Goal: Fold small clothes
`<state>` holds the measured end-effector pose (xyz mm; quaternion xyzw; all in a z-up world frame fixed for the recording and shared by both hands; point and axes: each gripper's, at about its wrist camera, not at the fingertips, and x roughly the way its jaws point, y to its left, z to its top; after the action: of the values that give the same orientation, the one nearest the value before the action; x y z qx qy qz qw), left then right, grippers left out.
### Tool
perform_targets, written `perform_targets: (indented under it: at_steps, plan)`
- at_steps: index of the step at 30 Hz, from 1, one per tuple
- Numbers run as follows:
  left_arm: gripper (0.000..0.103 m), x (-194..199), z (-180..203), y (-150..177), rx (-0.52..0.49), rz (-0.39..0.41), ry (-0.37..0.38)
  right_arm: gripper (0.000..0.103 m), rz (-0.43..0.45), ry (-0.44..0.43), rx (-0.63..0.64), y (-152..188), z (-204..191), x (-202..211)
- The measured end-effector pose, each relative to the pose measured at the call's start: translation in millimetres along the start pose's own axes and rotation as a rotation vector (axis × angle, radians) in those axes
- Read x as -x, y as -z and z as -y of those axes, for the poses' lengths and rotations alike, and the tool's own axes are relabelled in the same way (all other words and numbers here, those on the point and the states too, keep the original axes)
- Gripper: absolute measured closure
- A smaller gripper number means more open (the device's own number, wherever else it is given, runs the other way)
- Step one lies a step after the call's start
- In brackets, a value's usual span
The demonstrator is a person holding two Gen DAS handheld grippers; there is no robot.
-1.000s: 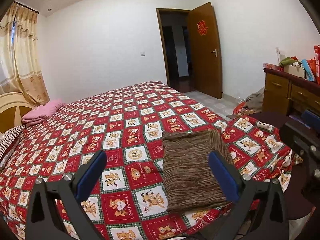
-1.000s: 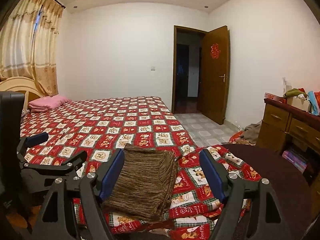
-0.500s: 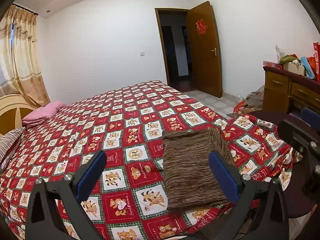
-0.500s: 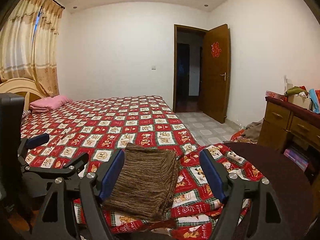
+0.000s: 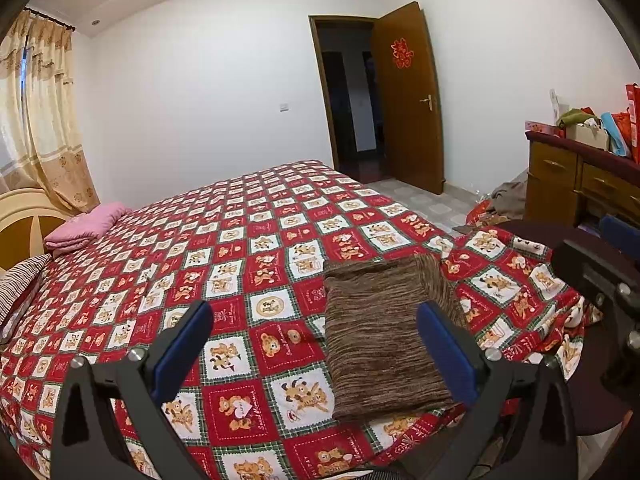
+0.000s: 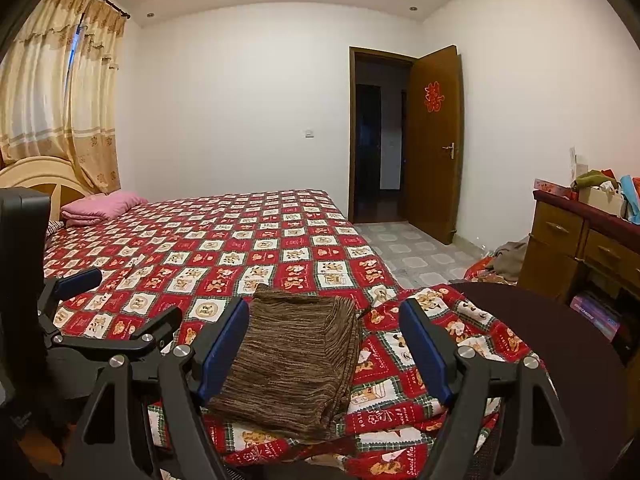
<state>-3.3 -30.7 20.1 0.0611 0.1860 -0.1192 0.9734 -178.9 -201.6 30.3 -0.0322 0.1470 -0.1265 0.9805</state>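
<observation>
A brown striped knit garment (image 5: 380,332) lies folded into a flat rectangle near the bed's front corner, on the red bear-print bedspread (image 5: 240,264). My left gripper (image 5: 316,344) hovers in front of it, open, with nothing between its blue pads; the cloth lies beyond the right pad. In the right wrist view the same garment (image 6: 296,360) lies beyond the gap of my right gripper (image 6: 324,348), which is open and empty. The left gripper (image 6: 120,304) shows at that view's left edge, and the right gripper (image 5: 608,264) at the right edge of the left wrist view.
A pink folded cloth (image 5: 86,226) and a striped pillow (image 5: 18,284) lie at the headboard end. A wooden dresser (image 6: 576,248) piled with items stands at the right, with clothes (image 6: 508,256) on the floor beside it. A dark round chair (image 6: 540,340) sits by the bed corner. The door (image 6: 434,144) stands open.
</observation>
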Motion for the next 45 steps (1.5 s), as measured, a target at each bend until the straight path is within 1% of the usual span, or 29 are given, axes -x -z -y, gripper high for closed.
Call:
perform_targets:
  at_steps: [9,28,38,40,42,45]
  plan:
    - [0.0,0.6,-0.5,0.5,-0.004,0.001,0.009,0.025,0.008,0.005,-0.008,0.3,2.4,0.1]
    - [0.0,0.2,0.4,0.0,-0.003,-0.003,0.001,0.025,0.0,0.012,-0.021,2.0,4.3,-0.9]
    - [0.0,-6.8,-5.9,3.5,0.0,-0.038,0.0,0.025,-0.014,0.017,-0.025,3.5,4.1,-3.9]
    - [0.0,-5.9,-4.6,3.8,-0.003,-0.027,0.01,0.025,-0.018,0.014,-0.026,4.2,3.3,-4.7]
    - [0.0,-3.5,-3.8,4.0,-0.014,-0.01,0.001,0.025,-0.021,0.012,-0.027,4.7,3.1,-5.6]
    - [0.0,-3.6,-3.6,3.3,-0.024,-0.007,-0.001,0.025,-0.021,0.012,-0.026,5.0,2.5,-5.8]
